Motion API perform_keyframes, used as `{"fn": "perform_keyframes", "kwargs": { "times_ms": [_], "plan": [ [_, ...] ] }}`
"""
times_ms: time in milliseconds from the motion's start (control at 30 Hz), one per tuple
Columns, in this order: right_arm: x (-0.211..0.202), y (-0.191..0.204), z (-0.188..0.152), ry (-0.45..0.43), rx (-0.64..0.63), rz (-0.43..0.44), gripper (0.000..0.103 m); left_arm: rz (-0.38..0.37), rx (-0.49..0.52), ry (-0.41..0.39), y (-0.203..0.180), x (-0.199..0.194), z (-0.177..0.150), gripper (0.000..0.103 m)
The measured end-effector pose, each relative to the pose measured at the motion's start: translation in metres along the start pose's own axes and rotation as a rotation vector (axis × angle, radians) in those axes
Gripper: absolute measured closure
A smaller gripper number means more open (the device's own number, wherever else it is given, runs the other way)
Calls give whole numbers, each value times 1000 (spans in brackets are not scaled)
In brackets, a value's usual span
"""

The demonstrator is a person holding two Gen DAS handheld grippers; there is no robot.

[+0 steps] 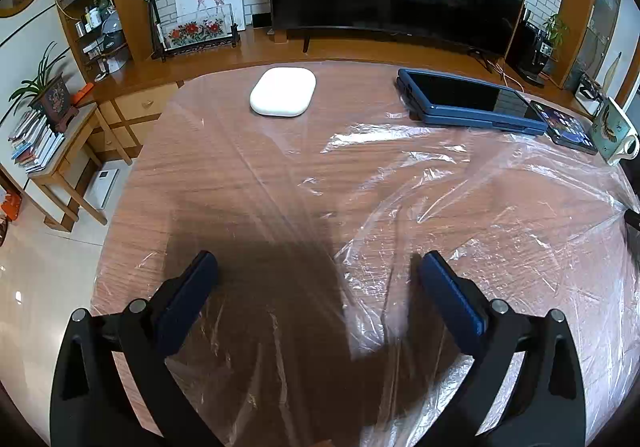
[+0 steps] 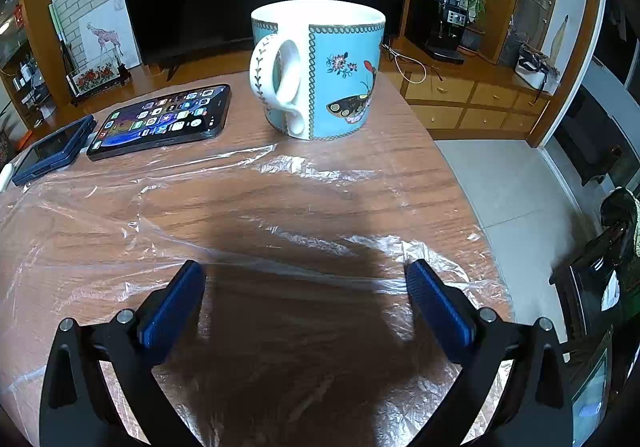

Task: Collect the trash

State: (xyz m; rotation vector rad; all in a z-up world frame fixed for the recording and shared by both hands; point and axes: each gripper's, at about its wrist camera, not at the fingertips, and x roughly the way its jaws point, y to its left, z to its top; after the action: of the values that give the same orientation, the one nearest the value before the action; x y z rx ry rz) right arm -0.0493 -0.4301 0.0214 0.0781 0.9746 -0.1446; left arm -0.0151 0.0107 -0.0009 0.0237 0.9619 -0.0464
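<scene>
A thin clear plastic sheet (image 1: 460, 207) lies crumpled and spread over the wooden table (image 1: 224, 167); it also shows in the right wrist view (image 2: 280, 247). My left gripper (image 1: 318, 267) is open and empty, its blue fingers (image 1: 192, 295) low over the near part of the sheet. My right gripper (image 2: 304, 275) is open and empty, just above the sheet near the table's right edge, with its fingers (image 2: 436, 307) apart.
A white oval case (image 1: 283, 91) and a blue tablet (image 1: 468, 101) lie at the far side. A lit phone (image 2: 164, 121) and a blue butterfly mug (image 2: 320, 67) stand ahead of the right gripper. The table edge (image 2: 472, 215) drops to tiled floor at right.
</scene>
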Motion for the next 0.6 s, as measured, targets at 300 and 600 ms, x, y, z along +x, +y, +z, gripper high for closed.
{"fn": "perform_keyframes", "kwargs": {
  "times_ms": [300,600],
  "plan": [
    [0,0,0,0,0,0,4,-1,-1,0,0,0,0,1],
    [0,0,0,0,0,0,4,0,-3,1,1,1,1,1]
  ]
}}
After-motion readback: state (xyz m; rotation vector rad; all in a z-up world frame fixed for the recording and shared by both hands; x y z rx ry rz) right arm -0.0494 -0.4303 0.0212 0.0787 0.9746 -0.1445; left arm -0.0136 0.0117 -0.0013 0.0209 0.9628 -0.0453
